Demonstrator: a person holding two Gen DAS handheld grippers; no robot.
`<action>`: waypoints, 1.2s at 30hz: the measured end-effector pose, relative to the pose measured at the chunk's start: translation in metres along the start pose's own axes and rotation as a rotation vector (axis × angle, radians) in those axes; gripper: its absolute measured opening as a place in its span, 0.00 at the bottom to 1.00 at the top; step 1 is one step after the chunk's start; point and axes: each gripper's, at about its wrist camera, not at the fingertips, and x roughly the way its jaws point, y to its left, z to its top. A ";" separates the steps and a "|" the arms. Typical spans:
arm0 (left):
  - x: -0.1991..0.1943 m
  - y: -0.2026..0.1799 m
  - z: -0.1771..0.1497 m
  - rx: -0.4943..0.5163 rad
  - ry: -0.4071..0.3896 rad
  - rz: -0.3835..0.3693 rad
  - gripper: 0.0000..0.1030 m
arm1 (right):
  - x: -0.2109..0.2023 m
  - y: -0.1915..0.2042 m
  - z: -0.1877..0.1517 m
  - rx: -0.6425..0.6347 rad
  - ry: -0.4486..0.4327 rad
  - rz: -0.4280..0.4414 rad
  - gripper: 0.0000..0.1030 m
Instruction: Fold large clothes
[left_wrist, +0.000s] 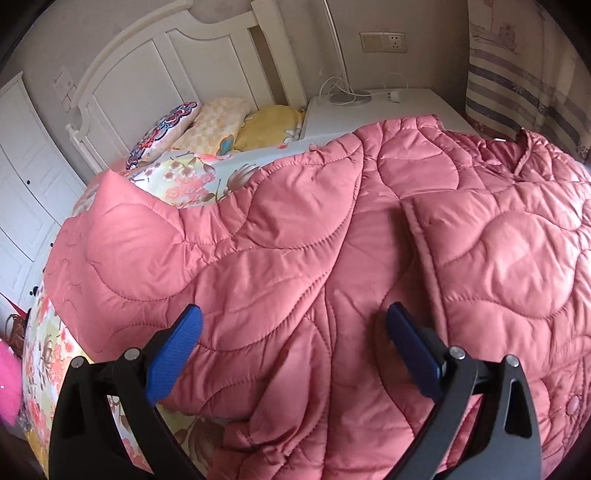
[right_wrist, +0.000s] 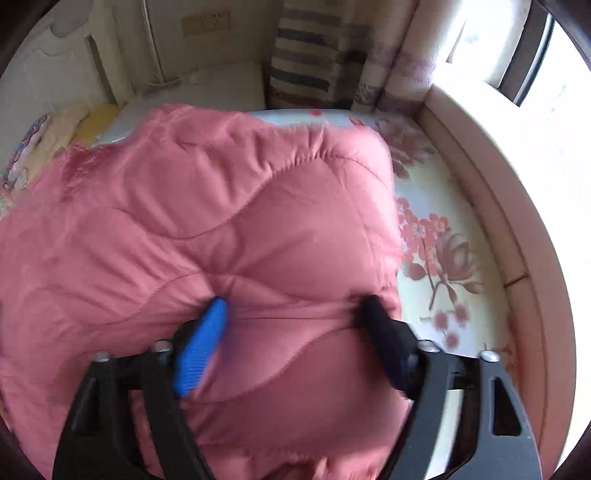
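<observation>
A large pink quilted coat (left_wrist: 314, 236) lies spread over a bed with a floral sheet (left_wrist: 192, 177). My left gripper (left_wrist: 293, 325) is open just above the coat's lower middle, its blue fingers wide apart and holding nothing. In the right wrist view a puffy part of the same coat (right_wrist: 229, 206) fills the frame. My right gripper (right_wrist: 295, 306) has its fingers spread wide, pressed into a thick fold of the coat that bulges between them; the view is blurred.
A white headboard (left_wrist: 177, 59) and pillows (left_wrist: 221, 122) are at the bed's far end. A white nightstand (left_wrist: 369, 107) with a lamp base and cable stands beside it. Striped curtains (left_wrist: 517, 74) hang at the right. A window ledge (right_wrist: 498, 155) runs along the bed's right side.
</observation>
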 end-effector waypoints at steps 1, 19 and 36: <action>-0.003 0.002 0.000 -0.005 0.002 -0.013 0.96 | -0.002 -0.002 0.000 0.012 0.004 0.006 0.88; -0.012 0.186 -0.057 -0.344 0.029 -0.211 0.98 | -0.060 0.104 -0.023 -0.314 -0.188 -0.096 0.75; 0.039 0.222 -0.026 -0.487 0.044 -0.319 0.85 | -0.034 0.113 -0.034 -0.394 -0.156 -0.151 0.75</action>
